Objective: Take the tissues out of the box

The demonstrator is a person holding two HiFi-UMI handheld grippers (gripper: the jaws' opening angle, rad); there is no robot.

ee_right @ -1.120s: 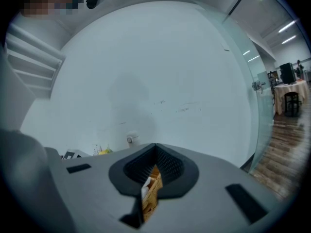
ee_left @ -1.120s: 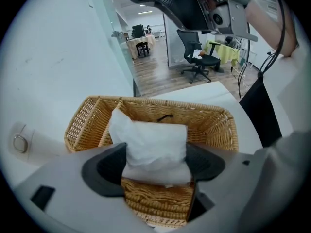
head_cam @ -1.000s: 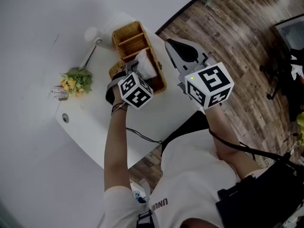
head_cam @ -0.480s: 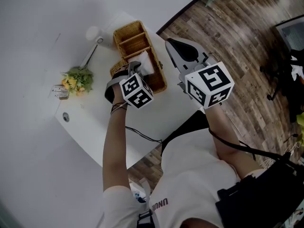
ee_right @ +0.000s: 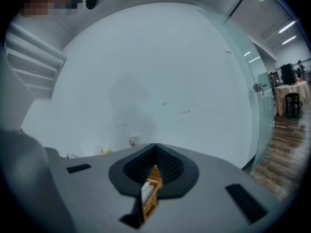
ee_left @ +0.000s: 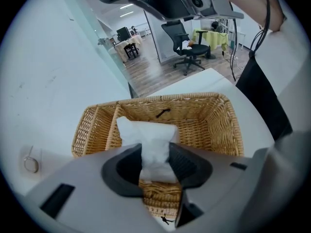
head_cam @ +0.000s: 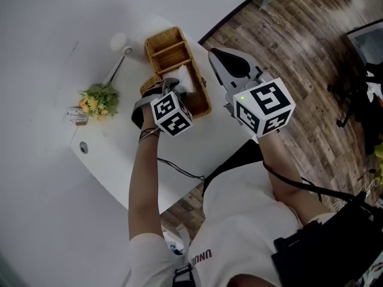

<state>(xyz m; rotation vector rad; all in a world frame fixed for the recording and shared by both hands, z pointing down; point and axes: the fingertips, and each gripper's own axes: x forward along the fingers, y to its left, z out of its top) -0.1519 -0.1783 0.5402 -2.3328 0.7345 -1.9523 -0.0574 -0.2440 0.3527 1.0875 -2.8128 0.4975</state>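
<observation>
A wicker basket (head_cam: 157,40) with compartments stands on the white table, and a white tissue (head_cam: 187,79) sticks up out of its near compartment. My left gripper (head_cam: 173,87) points steeply down over it. In the left gripper view its jaws have just been closing, and the dark pads now pinch the tissue (ee_left: 148,135) at the left gripper (ee_left: 155,152), above the basket (ee_left: 214,125). My right gripper (head_cam: 214,54) hangs beside the basket's right side over the table edge, shut and holding nothing. The right gripper (ee_right: 155,147) faces a white wall, and the basket (ee_right: 154,176) shows through the slit below its tips.
Yellow flowers (head_cam: 97,102) lie on the table (head_cam: 119,154) left of the basket, and a small white round object (head_cam: 118,42) sits behind them. The table's curved edge runs just right of the basket, with wooden floor (head_cam: 287,46) beyond. An office chair (ee_left: 187,38) stands farther off.
The left jaws have closed from wide apart onto the tissue, squeezing it narrower, and the gripper has rolled slightly. The right gripper has not moved.
</observation>
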